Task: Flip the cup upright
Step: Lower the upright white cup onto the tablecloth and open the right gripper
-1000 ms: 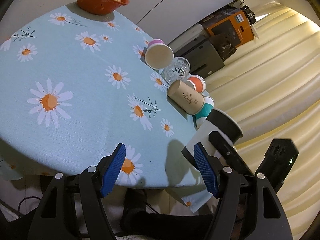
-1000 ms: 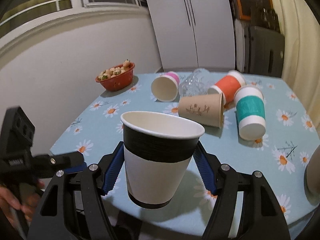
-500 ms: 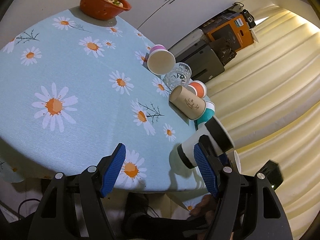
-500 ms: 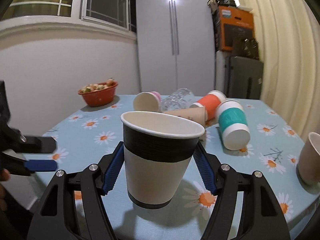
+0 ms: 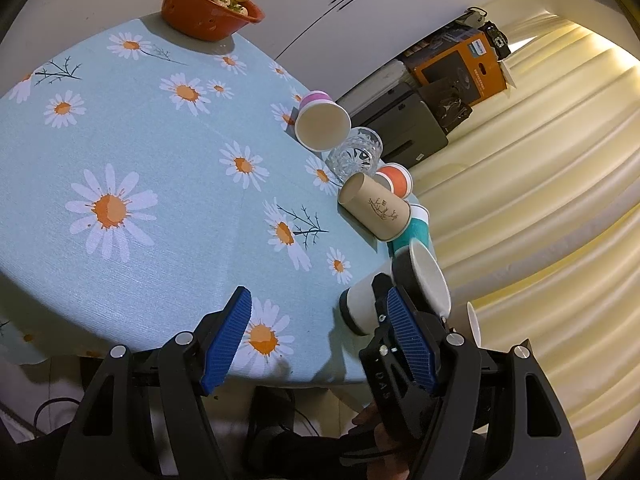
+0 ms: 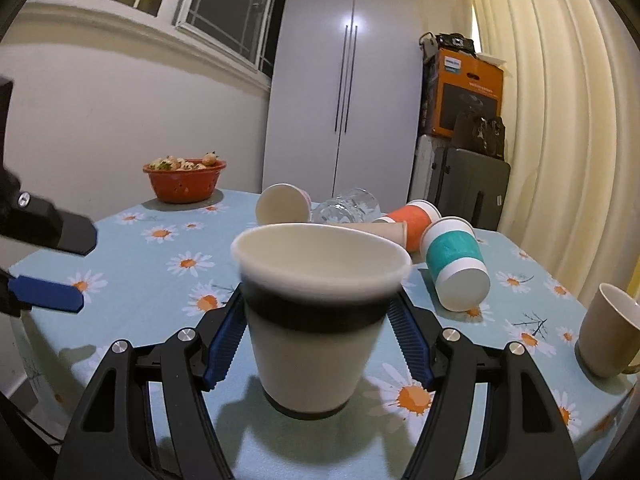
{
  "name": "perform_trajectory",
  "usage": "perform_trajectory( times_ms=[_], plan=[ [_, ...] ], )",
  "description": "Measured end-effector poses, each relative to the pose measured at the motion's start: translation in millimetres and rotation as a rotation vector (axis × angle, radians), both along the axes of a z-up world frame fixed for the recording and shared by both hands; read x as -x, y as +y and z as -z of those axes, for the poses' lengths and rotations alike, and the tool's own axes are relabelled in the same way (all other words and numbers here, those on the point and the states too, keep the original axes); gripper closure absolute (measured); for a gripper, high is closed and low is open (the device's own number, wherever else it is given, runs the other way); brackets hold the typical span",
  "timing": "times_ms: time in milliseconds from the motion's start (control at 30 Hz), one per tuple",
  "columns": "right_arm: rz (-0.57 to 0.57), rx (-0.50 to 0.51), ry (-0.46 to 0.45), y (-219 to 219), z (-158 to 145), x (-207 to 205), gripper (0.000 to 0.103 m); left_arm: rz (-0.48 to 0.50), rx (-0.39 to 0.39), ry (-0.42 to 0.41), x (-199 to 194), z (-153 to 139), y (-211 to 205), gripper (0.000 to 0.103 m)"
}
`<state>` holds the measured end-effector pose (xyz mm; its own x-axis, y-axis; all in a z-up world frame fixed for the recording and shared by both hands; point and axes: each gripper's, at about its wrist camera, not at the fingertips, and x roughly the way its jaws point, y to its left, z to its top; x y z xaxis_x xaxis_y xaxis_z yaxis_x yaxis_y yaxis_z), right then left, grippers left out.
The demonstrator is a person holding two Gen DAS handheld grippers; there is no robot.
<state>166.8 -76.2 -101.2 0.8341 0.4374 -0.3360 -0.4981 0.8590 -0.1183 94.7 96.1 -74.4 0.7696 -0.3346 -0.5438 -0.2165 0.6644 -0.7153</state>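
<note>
My right tongs (image 6: 318, 336) are clamped on the black-banded cup (image 6: 320, 316), one blue pad against each side of the band. The cup stands upright, mouth up, its base at the surface (image 6: 132, 280) near the front edge; whether it touches or hangs just above, I cannot tell. In the left wrist view the same cup (image 5: 404, 288) appears at the surface's near right edge, with the right tongs (image 5: 384, 320) around it.

My left tongs (image 5: 316, 340) are apart and grip nothing, poised over the near edge beside the cup.

Behind the cup, five vessels lie on their sides in a cluster: a pink cup (image 6: 282, 204), a glass (image 6: 346, 208), a brown cup (image 6: 384, 230), an orange cup (image 6: 412, 218) and a teal cup (image 6: 456, 264). A beige mug (image 6: 608, 332) stands upright at the right. A red bowl (image 6: 184, 180) of fruit sits at the far left edge.
</note>
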Motion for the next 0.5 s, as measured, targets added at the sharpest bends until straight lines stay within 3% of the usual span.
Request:
perform_trajectory(
  times_ms=[233, 333, 500],
  plan=[
    [-0.003, -0.007, 0.022, -0.2, -0.5, 2.5, 0.033, -0.004, -0.012, -0.003, 1.5, -1.8, 2.2, 0.034],
    [-0.005, -0.019, 0.043, -1.3, -1.6, 2.2, 0.018, -0.005, -0.019, -0.003, 1.3, -2.7, 1.7, 0.034],
    [-0.009, -0.037, 0.070, -3.4, -4.8, 2.7, 0.013, -0.009, -0.043, -0.003, 1.5, -4.4, 1.1, 0.034]
  ],
)
